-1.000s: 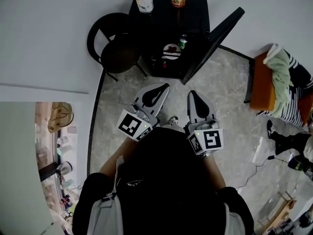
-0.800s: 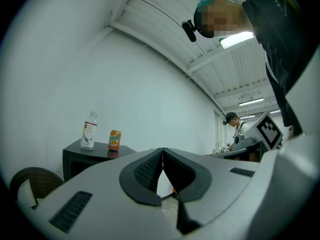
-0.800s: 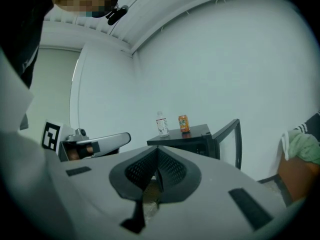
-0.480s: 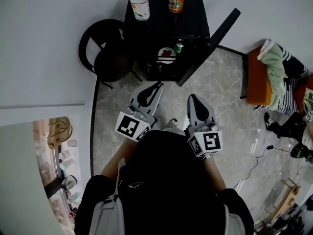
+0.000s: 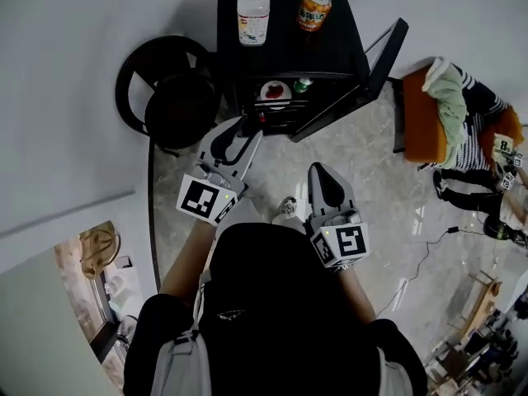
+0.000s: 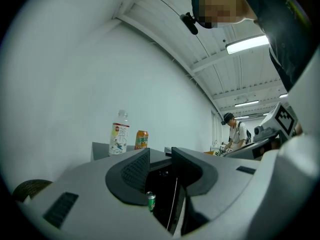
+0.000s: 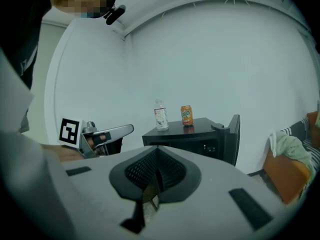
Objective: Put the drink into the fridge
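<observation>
In the head view a small black fridge [image 5: 285, 52] is seen at 12 o'clock from the person, its door [image 5: 381, 60] swung open on the 3 o'clock side. 2 drinks are stood upright on its top: a clear bottle [image 5: 253, 13] with a white label, and an orange can [image 5: 313, 11] just beside it at 3 o'clock. A green can [image 5: 303, 84] is seen inside the open fridge, with a white plate [image 5: 275, 91] of something red at its 9 o'clock. A round black chair [image 5: 165, 89] is placed at 9 o'clock of the fridge.

The left gripper [image 5: 242, 126] is held out toward 1 o'clock, its tips near the fridge's open front. Its jaws have just been opening and are parted by a narrow gap. Nothing is held between them, and only the distant green can is seen through the gap in the left gripper view. The right gripper [image 5: 320, 172] is held further back, pointed toward 12 o'clock, well apart from the fridge. Its jaws are pressed together with nothing gripped. Neither drink on top is touched.
</observation>
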Motion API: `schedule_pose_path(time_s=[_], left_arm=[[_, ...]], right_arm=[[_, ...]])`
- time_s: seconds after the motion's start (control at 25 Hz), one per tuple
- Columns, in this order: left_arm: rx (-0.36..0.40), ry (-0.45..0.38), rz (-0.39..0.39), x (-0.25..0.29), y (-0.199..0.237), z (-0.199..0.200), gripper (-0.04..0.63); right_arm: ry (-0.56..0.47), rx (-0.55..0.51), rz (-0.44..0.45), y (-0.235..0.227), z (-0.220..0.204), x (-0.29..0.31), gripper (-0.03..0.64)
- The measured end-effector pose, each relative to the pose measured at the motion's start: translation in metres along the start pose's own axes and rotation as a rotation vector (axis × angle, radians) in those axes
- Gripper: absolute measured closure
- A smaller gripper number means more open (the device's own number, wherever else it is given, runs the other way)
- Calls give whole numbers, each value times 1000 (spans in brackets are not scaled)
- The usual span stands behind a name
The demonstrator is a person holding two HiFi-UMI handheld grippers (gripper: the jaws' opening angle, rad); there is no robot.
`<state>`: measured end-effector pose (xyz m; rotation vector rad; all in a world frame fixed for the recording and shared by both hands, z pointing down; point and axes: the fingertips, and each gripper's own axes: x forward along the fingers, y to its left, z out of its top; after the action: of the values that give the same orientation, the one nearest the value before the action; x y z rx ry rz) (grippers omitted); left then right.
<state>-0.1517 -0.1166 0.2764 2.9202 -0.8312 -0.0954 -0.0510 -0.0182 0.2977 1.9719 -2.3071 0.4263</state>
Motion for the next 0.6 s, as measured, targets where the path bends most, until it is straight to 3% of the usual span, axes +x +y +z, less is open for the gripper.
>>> schedule_pose_path(time_s=[0.28,0.6], left_arm=[[73,16,-89,30,57,18,360],[117,13,-110,89,107,35,257]], right_arm=[[2,-5,-86,21,5,23,603],[-7,39,-236,17,1,28,603]])
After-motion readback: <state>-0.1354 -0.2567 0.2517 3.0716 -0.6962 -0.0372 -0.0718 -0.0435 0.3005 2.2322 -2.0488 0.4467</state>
